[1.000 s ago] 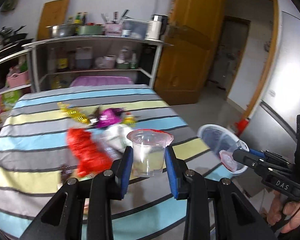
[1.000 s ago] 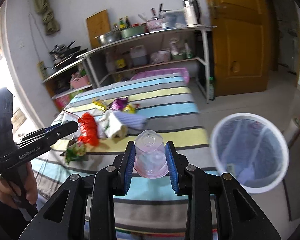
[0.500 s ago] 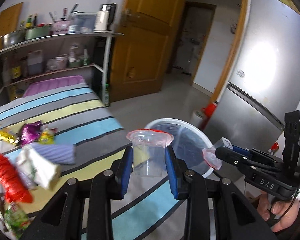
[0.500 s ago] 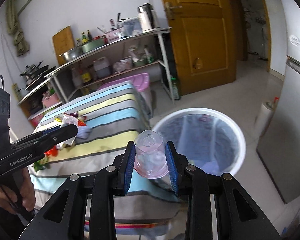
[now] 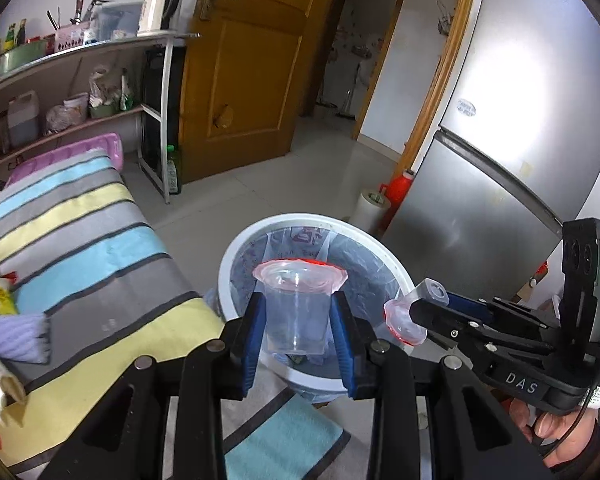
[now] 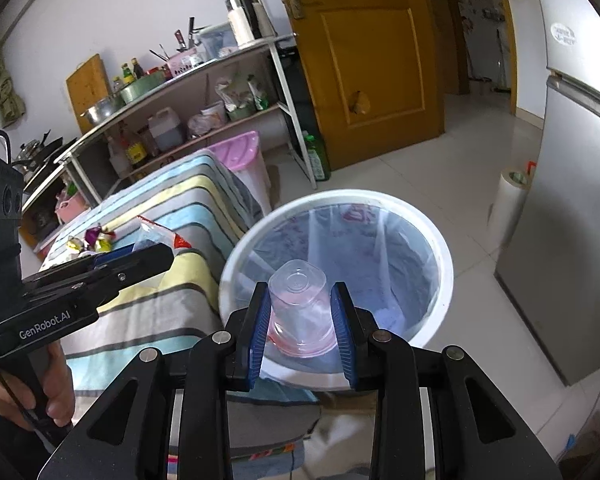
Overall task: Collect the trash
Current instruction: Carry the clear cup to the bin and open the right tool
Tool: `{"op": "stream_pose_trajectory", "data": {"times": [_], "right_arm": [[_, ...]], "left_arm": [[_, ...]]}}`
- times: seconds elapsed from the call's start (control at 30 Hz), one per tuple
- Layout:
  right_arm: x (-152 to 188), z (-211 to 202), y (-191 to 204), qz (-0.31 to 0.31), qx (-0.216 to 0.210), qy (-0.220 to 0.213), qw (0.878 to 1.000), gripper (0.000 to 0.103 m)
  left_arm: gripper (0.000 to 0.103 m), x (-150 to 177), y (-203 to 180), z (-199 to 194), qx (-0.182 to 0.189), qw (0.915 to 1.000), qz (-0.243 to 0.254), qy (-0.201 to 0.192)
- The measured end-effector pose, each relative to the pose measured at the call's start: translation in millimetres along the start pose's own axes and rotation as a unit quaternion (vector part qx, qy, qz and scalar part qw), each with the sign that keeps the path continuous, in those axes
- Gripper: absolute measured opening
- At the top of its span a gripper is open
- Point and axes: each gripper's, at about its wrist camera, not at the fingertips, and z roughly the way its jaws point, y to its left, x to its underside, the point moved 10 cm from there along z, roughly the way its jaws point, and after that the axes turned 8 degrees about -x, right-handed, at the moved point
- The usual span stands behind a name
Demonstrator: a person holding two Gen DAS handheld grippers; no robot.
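each hand-held gripper is clamped on a clear plastic cup: the left hand-held gripper (image 5: 299, 326) holds its upright cup (image 5: 298, 308), the right hand-held gripper (image 6: 300, 322) an upturned cup (image 6: 300, 304). both hang over the lined trash bin (image 6: 440, 240) just ahead, so this looks like the drop step. next, open the jaws so the cups fall inside.

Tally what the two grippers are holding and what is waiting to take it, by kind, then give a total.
Clear plastic cups: 2, the upright cup in the left gripper and the upside-down cup in the right gripper
White lined bins: 1
Total: 3
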Motion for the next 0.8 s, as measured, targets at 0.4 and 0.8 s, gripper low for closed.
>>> {"op": "stream_pose_trajectory", "data": {"times": [0.4,0.8], "right_arm": [[0,16,-15,0.008,0.018,0.009,1.000,0.038],[-3,-9,17,-0.022,0.013,-0.008,1.000,0.039]], "left_arm": [[0.048,-1,0,23,0.013,0.9995,-0.022,0.021],[0.048,-3,14,-15,-0.001,0.9996,-0.025,-0.015]]}}
